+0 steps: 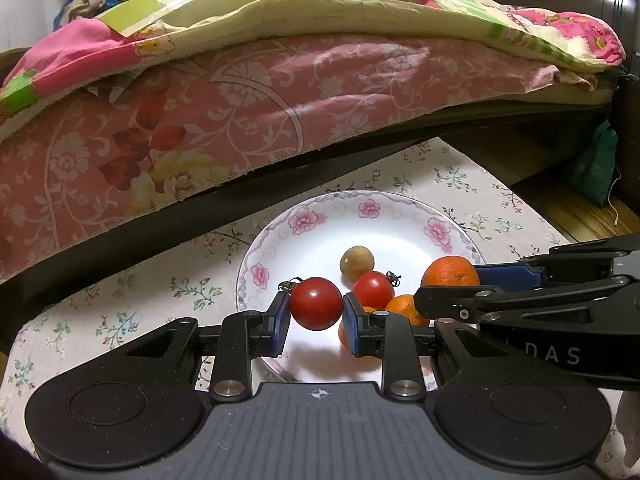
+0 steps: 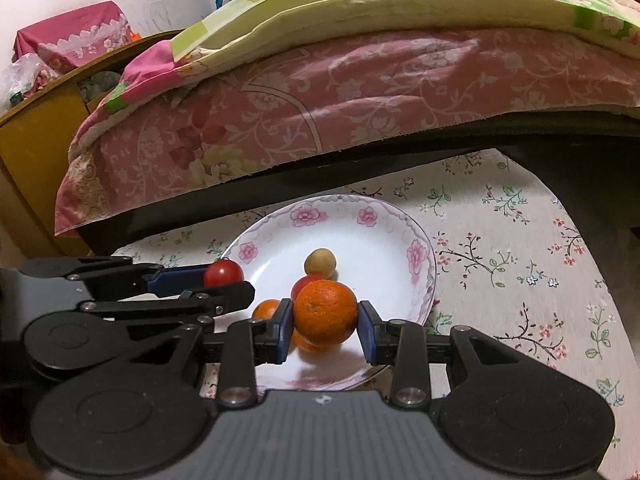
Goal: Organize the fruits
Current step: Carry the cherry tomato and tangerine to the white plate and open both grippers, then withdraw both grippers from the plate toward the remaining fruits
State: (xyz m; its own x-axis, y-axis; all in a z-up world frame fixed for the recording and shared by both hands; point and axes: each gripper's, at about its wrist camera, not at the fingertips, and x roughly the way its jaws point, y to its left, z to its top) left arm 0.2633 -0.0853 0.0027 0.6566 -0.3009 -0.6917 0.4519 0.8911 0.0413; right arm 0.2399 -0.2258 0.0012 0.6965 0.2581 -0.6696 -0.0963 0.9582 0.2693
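My left gripper (image 1: 316,312) is shut on a red tomato (image 1: 315,303) and holds it over the near left part of a white floral plate (image 1: 320,220). My right gripper (image 2: 325,326) is shut on an orange (image 2: 325,311) over the same plate (image 2: 380,216). On the plate lie a second red tomato (image 1: 373,289), a small brownish-green fruit (image 1: 357,262) and two small oranges (image 1: 404,307). In the right wrist view the left gripper's tomato (image 2: 223,273) shows at the left, with the brownish-green fruit (image 2: 320,263) behind.
The plate sits on a floral tablecloth (image 2: 520,264). A bed with a pink floral sheet (image 1: 240,120) and a dark frame runs close behind the table. A wooden cabinet (image 2: 36,128) stands at the left. A green bag (image 1: 596,168) hangs at the right.
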